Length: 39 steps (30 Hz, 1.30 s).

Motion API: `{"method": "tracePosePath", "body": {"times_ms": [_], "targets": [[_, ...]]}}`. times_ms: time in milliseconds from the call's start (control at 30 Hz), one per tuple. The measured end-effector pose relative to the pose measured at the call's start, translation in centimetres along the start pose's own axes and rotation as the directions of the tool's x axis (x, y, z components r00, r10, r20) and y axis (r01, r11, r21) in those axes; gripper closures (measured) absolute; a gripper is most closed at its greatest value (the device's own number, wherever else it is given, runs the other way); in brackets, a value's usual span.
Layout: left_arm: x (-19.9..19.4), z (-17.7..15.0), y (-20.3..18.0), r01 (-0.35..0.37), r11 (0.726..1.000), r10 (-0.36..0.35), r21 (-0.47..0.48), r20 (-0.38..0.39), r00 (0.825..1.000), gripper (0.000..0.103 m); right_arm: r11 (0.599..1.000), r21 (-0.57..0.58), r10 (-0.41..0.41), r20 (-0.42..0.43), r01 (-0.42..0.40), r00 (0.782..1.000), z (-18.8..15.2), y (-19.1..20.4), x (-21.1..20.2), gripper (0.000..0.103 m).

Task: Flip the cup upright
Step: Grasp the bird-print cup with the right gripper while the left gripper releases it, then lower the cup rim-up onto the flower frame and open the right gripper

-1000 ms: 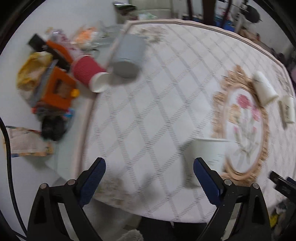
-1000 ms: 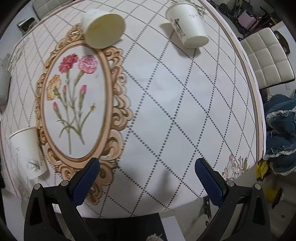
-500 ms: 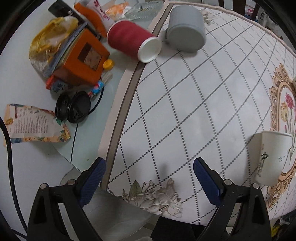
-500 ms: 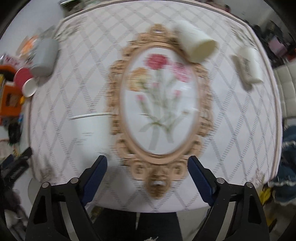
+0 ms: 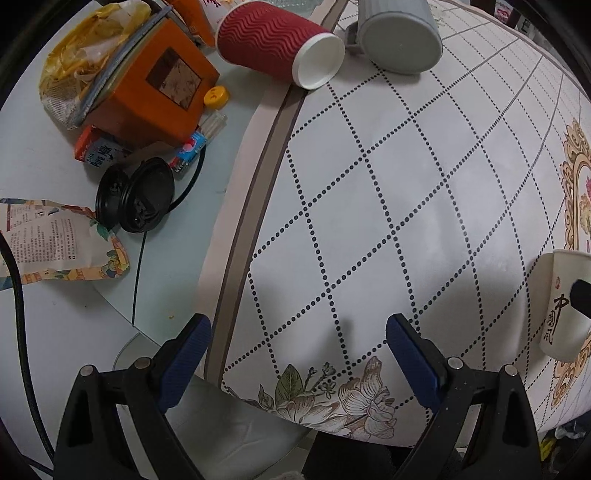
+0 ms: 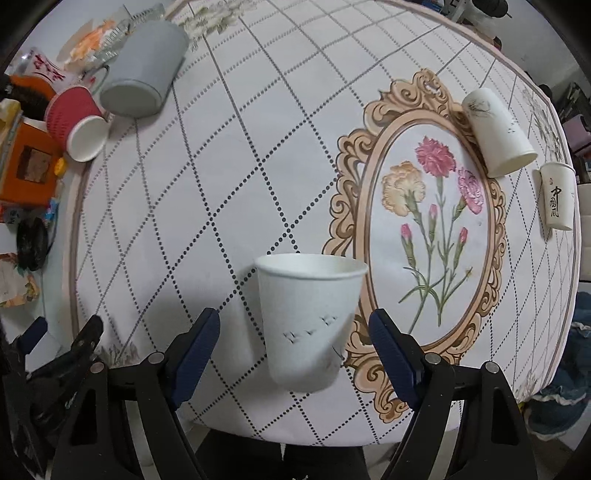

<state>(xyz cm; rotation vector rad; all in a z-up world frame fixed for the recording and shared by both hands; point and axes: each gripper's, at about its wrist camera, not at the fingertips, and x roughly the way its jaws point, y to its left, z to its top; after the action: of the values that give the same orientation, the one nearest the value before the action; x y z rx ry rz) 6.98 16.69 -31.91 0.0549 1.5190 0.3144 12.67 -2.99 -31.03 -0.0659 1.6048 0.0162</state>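
A white paper cup (image 6: 308, 321) stands upright near the front edge of the mat, between the open fingers of my right gripper (image 6: 293, 341), which do not touch it. It also shows at the right edge of the left wrist view (image 5: 563, 304). A red ribbed cup (image 5: 277, 50) (image 6: 75, 123) and a grey mug (image 5: 399, 35) (image 6: 144, 68) lie on their sides at the far left. Two more white cups (image 6: 496, 133) (image 6: 557, 195) lie on their sides at the far right. My left gripper (image 5: 297, 356) is open and empty over the mat's left front edge.
Clutter sits on the bare table left of the mat: an orange box (image 5: 147, 79), black lids (image 5: 135, 199), a yellow bag (image 5: 79, 33), a printed packet (image 5: 55, 240) and a black cable (image 5: 16, 295). A flower medallion (image 6: 432, 221) fills the mat's right half.
The right gripper has swung left and come down so the upright white cup now stands between its fingers. The left gripper has moved left and closer to the red cup and clutter.
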Motion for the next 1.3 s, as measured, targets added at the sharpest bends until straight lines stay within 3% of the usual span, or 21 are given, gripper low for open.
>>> {"method": "tracePosePath", "body": {"times_ms": [200, 500, 667, 800, 933, 1000, 1100, 1200, 1300], "targets": [[0.7, 0.4, -0.6, 0.017, 0.999, -0.016, 0.027, -0.013, 1.000, 0.006, 0.999, 0.019, -0.031, -0.058, 0.032, 0.998, 1.0, 0.3, 2.2, 0.038], [0.8, 1.4, -2.8, 0.071, 0.995, -0.067, 0.074, -0.053, 0.996, 0.006, 0.996, 0.089, 0.018, -0.048, -0.014, 0.999, 1.1, -1.1, 2.1, 0.041], [0.8, 2.4, -4.0, 0.121, 0.991, -0.116, 0.053, -0.083, 0.990, 0.006, 0.987, 0.148, 0.065, 0.029, -0.068, 0.997, 0.8, -3.1, 0.8, 0.041], [1.1, 3.6, -5.1, 0.147, 0.988, -0.143, 0.039, -0.101, 0.985, 0.006, 0.974, 0.201, 0.076, 0.158, -0.108, 0.985, 1.0, -5.3, -1.0, 0.041], [1.3, 5.4, -5.9, 0.142, 0.989, -0.139, 0.034, -0.090, 0.986, 0.006, 0.968, 0.226, 0.029, 0.337, -0.110, 0.941, 2.0, -6.3, -2.6, 0.041], [1.4, 6.4, -6.5, 0.132, 0.991, -0.129, 0.036, -0.075, 0.989, 0.006, 0.969, 0.225, -0.001, 0.419, -0.103, 0.908, 2.8, -6.4, -2.7, 0.041], [1.5, 7.6, -7.5, 0.113, 0.993, -0.111, 0.044, -0.050, 0.993, 0.006, 0.971, 0.223, -0.053, 0.542, -0.082, 0.839, 3.8, -6.7, -2.7, 0.041], [1.8, 8.6, -8.7, 0.090, 0.994, -0.089, 0.056, -0.030, 0.996, 0.006, 0.970, 0.234, -0.099, 0.619, -0.063, 0.779, 4.9, -6.0, -2.0, 0.041], [2.1, 9.3, -9.6, 0.073, 0.995, -0.072, 0.071, -0.017, 0.997, 0.006, 0.969, 0.241, -0.122, 0.651, -0.051, 0.749, 5.2, -5.8, -1.2, 0.041]]}}
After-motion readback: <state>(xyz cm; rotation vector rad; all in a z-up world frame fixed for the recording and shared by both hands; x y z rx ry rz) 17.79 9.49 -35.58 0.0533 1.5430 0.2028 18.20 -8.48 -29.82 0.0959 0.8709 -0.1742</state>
